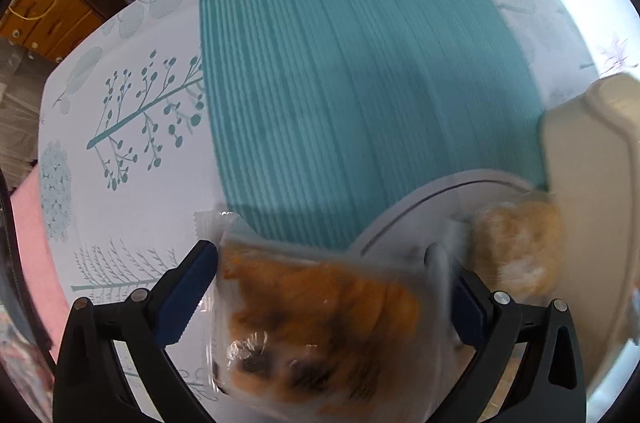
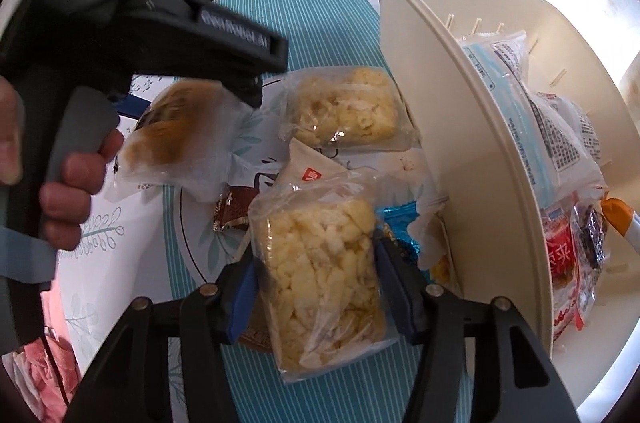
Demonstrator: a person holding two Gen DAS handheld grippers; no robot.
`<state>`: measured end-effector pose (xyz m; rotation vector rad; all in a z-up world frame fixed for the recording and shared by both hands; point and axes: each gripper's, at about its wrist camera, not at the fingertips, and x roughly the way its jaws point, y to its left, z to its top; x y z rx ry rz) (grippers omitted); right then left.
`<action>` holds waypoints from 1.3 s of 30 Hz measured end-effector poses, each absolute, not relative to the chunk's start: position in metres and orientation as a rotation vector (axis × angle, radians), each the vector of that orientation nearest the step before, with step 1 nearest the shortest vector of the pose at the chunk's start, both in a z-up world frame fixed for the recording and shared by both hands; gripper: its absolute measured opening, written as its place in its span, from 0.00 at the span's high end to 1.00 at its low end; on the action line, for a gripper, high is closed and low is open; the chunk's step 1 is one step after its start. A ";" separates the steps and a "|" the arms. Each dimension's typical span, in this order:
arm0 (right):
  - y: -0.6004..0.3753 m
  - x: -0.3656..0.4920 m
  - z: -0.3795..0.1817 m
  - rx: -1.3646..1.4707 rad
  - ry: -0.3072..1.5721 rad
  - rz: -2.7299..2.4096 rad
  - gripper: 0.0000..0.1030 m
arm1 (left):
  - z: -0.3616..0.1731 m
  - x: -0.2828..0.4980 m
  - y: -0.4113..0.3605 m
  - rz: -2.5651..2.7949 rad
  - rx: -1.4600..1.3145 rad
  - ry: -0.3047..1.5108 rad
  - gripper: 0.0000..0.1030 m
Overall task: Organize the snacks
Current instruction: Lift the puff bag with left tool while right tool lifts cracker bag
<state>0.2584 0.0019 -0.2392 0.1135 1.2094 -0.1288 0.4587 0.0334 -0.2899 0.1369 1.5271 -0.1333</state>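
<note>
Right wrist view: cream bin (image 2: 472, 127) on counter (image 2: 120, 243) already crowded; another pack could slide out. Right gripper (image 2: 316, 287) fingers pinch pale puffed-snack pack (image 2: 324, 271); slick film may slip. Left gripper (image 1: 328, 287) fingers clamp browned-pastry pack (image 1: 320, 323). Legible: only red Chinese characters, partly.

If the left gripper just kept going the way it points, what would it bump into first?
Probably the table: the left gripper points down, holding a brown snack packet that would land first. Depth is unclear.

Both cameras ride the grippers, looking steeply down, close over the table (image 1: 120, 111). Both views share the teal mat (image 1: 340, 63) and basket (image 2: 460, 103).
</note>
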 end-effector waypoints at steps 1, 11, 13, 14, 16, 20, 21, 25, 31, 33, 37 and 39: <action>0.000 0.258 -0.238 0.114 1.211 -0.126 0.46 | -0.291 0.458 0.032 -0.129 0.135 1.511 0.04; -0.008 0.256 -0.239 0.123 1.234 -0.114 0.46 | -0.289 0.452 0.029 -0.120 0.124 1.482 0.23; -0.008 0.255 -0.240 0.122 1.238 -0.112 0.47 | -0.289 0.451 0.030 -0.116 0.118 1.483 0.25; -0.008 0.254 -0.240 0.122 1.239 -0.112 0.47 | -0.290 0.450 0.030 -0.114 0.113 1.487 0.26; -0.009 0.252 -0.239 0.124 1.244 -0.110 0.48 | -0.290 0.442 0.036 -0.107 0.105 1.492 0.26; -0.011 0.249 -0.235 0.126 1.249 -0.106 0.49 | -0.291 0.424 0.050 -0.092 0.066 1.516 0.27; -0.012 0.248 -0.234 0.125 1.250 -0.106 0.49 | -0.291 0.421 0.055 -0.084 0.051 1.524 0.27; -0.012 0.242 -0.228 0.115 1.246 -0.095 0.49 | -0.295 0.406 0.077 -0.039 -0.002 1.567 0.28; -0.003 0.233 -0.217 0.106 1.237 -0.068 0.49 | -0.296 0.367 0.109 0.028 -0.009 1.599 0.28; 0.001 0.225 -0.212 0.106 1.237 -0.059 0.49 | -0.292 0.349 0.121 0.049 -0.022 1.610 0.28; 0.011 0.208 -0.201 0.101 1.235 -0.041 0.49 | -0.274 0.316 0.153 0.065 -0.040 1.605 0.28; 0.014 0.202 -0.198 0.100 1.234 -0.030 0.49 | -0.266 0.300 0.169 0.070 -0.047 1.604 0.28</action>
